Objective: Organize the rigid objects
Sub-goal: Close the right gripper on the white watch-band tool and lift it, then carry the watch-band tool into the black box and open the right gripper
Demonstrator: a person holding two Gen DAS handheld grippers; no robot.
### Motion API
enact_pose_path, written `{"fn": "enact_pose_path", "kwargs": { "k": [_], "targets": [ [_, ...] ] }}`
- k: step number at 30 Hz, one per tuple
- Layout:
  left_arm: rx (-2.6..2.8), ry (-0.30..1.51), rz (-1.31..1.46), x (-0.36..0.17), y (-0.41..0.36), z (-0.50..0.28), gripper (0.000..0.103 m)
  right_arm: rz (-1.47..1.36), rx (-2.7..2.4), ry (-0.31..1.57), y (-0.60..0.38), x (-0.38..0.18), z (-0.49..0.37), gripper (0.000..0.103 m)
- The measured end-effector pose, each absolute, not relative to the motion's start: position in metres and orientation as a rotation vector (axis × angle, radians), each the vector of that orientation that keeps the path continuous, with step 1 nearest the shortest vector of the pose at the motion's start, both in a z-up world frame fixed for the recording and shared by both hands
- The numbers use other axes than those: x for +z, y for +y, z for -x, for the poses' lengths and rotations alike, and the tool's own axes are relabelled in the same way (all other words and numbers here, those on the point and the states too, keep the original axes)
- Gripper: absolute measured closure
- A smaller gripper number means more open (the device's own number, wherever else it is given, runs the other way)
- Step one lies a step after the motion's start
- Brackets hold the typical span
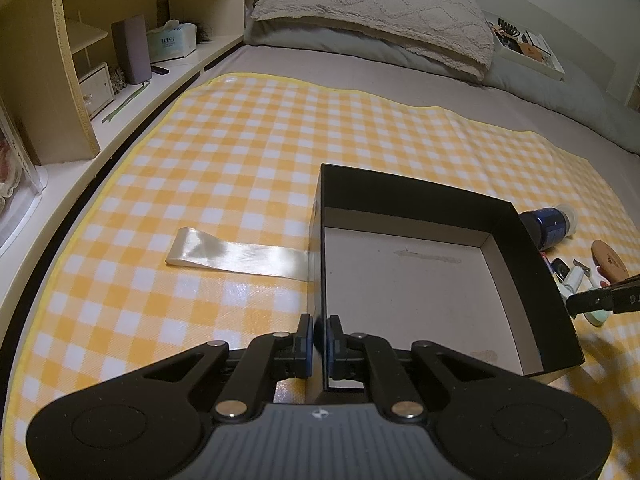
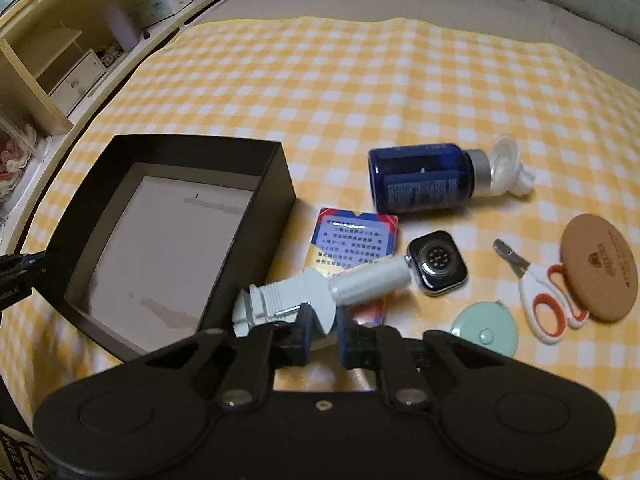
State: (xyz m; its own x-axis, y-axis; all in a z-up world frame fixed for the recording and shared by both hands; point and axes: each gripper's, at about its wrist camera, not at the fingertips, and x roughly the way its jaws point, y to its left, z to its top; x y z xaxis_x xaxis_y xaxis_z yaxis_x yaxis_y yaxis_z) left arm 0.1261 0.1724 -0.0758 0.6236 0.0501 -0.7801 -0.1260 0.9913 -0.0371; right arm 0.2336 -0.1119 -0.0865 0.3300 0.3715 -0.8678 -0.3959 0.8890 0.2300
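At far left we see the shelf (image 1: 132, 52) edging the bed, then a wide stretch of checked mat (image 1: 224, 168) with only a ribbon (image 1: 236, 258) lying on it, running up to the left wall of the box (image 1: 440, 200). The box is black outside, pale inside, open-topped and holds nothing; our left claw (image 1: 319, 340) is nearly closed, its pads pinching the box's near-left wall. Right of the box, our right claw (image 2: 323, 326) is narrowly open around a white plastic tool (image 2: 304, 300), pads against it; that tool lies just beside the box's near-right corner, over a card box (image 2: 352, 240). Further right lie a blue bottle (image 2: 424, 176) on its side, a watch (image 2: 438, 262), a mint disc (image 2: 486, 330), scissors (image 2: 540, 296) and a cork disc (image 2: 598, 266), close together, with open mat beyond them.
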Motion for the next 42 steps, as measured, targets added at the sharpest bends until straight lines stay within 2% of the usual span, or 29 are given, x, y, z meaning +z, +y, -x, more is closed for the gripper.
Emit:
{"fn": "enact_pose_path", "kwargs": {
  "k": [9, 16, 23, 30, 31, 34, 42],
  "targets": [
    [0.103, 0.894, 0.089, -0.076, 0.172, -0.126, 0.095, -0.064, 0.460, 0.992, -0.125, -0.050, -0.238, 0.090],
    [0.105, 0.895, 0.085, -0.076, 0.171, -0.127, 0.095, -0.238, 0.580, 0.923, -0.092, -0.019, -0.232, 0.090],
    [0.101, 0.896, 0.092, -0.075, 0.171, -0.126, 0.095, -0.398, 0.571, 1.027, -0.039, -0.038, -0.238, 0.090],
    [0.084, 0.893, 0.095, -0.075, 0.174, -0.124, 0.094, -0.539, 0.385, 1.069, -0.032, -0.073, -0.254, 0.090],
    [0.082, 0.894, 0.094, -0.075, 0.175, -0.124, 0.094, -0.562, 0.375, 1.066, -0.034, -0.078, -0.257, 0.088],
    [0.077, 0.895, 0.100, -0.074, 0.176, -0.125, 0.094, -0.538, 0.373, 1.087, -0.036, -0.083, -0.260, 0.057],
    [0.085, 0.898, 0.089, -0.073, 0.173, -0.126, 0.095, -0.441, 0.467, 1.028, -0.045, -0.058, -0.255, 0.044]
  ]
}}
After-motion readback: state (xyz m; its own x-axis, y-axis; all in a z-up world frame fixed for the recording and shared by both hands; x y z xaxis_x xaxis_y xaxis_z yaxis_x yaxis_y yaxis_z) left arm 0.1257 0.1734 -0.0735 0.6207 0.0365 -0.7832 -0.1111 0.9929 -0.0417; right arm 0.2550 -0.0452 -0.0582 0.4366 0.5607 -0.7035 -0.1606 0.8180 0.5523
